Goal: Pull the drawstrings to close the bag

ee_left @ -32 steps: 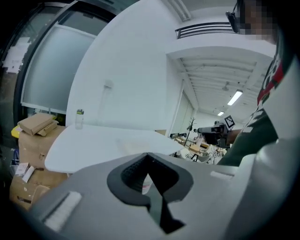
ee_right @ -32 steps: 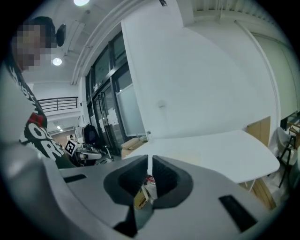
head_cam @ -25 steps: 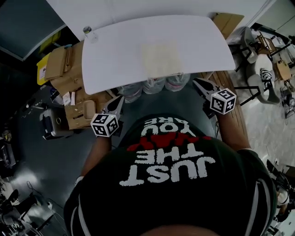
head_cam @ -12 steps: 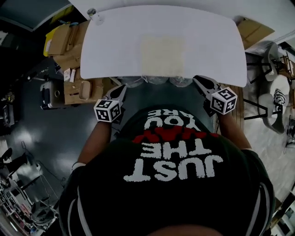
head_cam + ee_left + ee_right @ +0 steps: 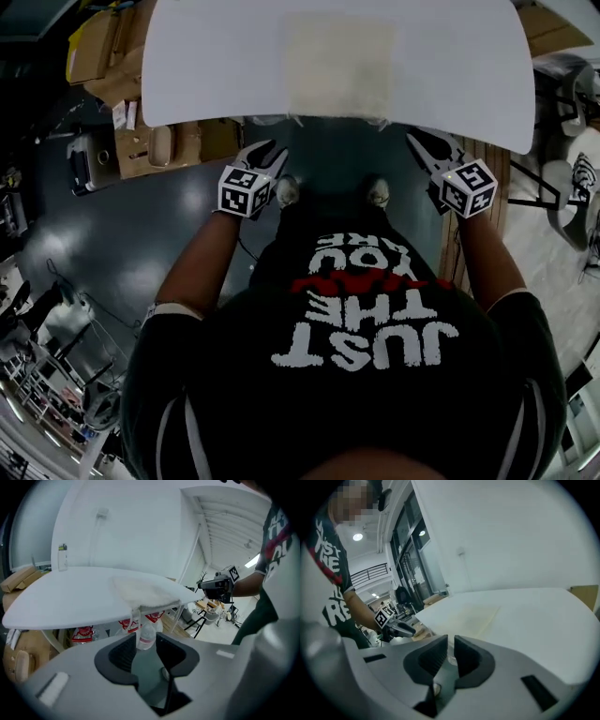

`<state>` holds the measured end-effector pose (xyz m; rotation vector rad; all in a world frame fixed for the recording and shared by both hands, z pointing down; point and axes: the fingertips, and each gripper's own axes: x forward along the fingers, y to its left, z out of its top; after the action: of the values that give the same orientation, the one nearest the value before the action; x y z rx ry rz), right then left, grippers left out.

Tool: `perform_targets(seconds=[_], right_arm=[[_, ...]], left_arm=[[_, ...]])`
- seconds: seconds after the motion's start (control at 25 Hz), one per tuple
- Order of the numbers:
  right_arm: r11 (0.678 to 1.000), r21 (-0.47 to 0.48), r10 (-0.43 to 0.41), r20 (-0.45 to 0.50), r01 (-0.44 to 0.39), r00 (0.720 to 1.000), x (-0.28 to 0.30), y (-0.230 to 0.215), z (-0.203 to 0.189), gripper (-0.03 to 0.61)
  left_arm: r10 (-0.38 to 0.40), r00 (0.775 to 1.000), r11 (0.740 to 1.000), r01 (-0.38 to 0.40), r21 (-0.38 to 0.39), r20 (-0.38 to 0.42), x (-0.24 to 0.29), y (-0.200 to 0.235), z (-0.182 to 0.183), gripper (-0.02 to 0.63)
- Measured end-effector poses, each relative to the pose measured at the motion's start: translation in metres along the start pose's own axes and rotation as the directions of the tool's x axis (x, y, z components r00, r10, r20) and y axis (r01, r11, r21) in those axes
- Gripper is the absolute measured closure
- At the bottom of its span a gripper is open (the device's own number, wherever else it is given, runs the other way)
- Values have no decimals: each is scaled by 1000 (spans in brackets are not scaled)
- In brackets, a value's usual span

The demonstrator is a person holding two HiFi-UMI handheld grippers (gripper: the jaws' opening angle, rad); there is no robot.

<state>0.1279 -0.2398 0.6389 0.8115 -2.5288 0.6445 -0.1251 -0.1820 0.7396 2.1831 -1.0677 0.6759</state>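
A flat cream bag [image 5: 339, 64] lies on the white table [image 5: 206, 66], near the middle of its near edge; in the left gripper view two thin pale cords [image 5: 136, 616] hang from the bag's near end over the table's edge. The left gripper [image 5: 272, 152] is held off the near edge, left of the bag and not touching it; its jaws have just been opening and stand apart with nothing between them, and only a water bottle [image 5: 146, 637] under the table shows through the gap. The right gripper [image 5: 419, 145] is held off the near edge to the right of the bag, also clear of it; its jaws are drawn together, with nothing caught in the thin slit. A small bottle [image 5: 62, 557] stands upright at the table's far left; cardboard boxes [image 5: 141, 150] sit on the dark floor to the left.
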Motion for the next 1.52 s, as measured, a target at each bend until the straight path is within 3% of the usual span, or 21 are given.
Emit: perform_targets(seconds=[0.16,0.36,0.6,0.92,1.16,1.28,1.52], right_arm=[[998,53,-42,-34,44,999,11,-1,-41,569],[996,81,-38,-83,44,996,17,0,-79,569],[991,125,-30,-134,46,990,12,-3,-113,569],[993,111,-35,-129,50,991,5,-2,-125,569],[997,75,-12,-95,19,995,34,-10,-112,567],[998,55,5,-97,0,995,62,-13,-108,480],[999,9,-32,-120,33,992,98,-21,-114,441]], left_arm=[[-54,998,999,54,0,16,40,5,-10,479],[-55,998,996,51,76,39,83,17,-22,466],[-48,994,998,44,35,99,104,17,-19,460],[-65,982,998,67,-7,179,117,11,12,460],[-95,979,995,98,-11,178,111,6,20,462],[-91,981,995,95,-17,169,107,7,14,462],[-95,980,995,99,-15,175,101,7,13,462]])
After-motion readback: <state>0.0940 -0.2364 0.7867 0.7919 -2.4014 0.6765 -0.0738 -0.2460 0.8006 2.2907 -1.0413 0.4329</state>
